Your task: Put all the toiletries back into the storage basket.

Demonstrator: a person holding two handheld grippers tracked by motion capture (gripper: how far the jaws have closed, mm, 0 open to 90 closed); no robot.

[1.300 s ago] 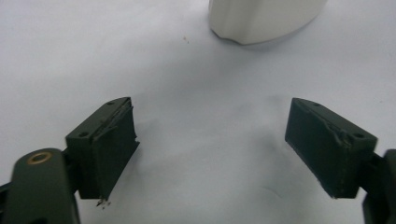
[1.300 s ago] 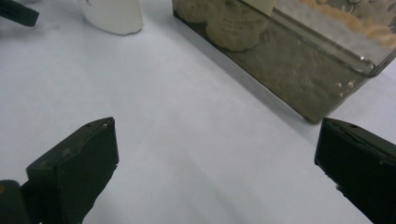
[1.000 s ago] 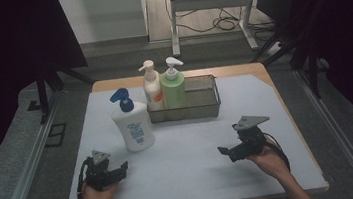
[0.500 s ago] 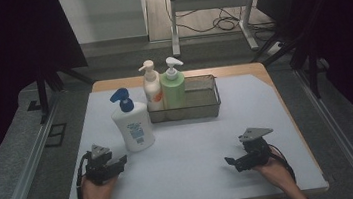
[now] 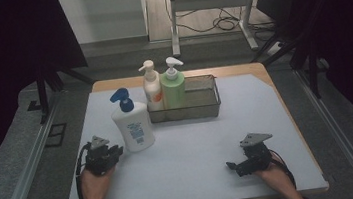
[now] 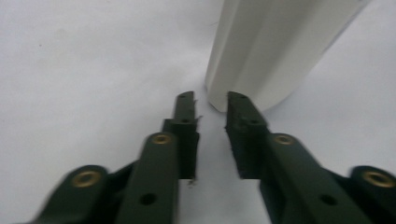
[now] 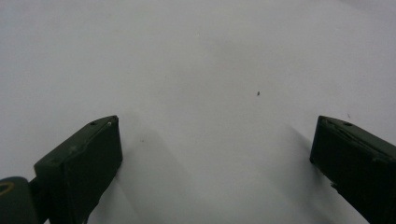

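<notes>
Near the front edge of the tabletop [image 5: 198,177], toward its right corner, the right gripper [image 5: 233,165] is held low over the bare surface; in the right gripper view its jaws are seen spread wide, with nothing between them. Toward the front left, the left gripper [image 5: 118,150] is held just beside the foot of the white bottle with the blue pump [image 5: 132,124]. Its jaws have just been closing — in the left gripper view a narrow gap is left between the tips, nothing is clamped in it, and the bottle's base [image 6: 261,51] stands just beyond them (whether a tip touches it cannot be told). Farther back, near the middle of the far edge, a metal mesh basket [image 5: 200,108] is set, and two pump bottles are stood in its left end — a cream one [image 5: 152,88] and, to its right, a green one [image 5: 173,85].
</notes>
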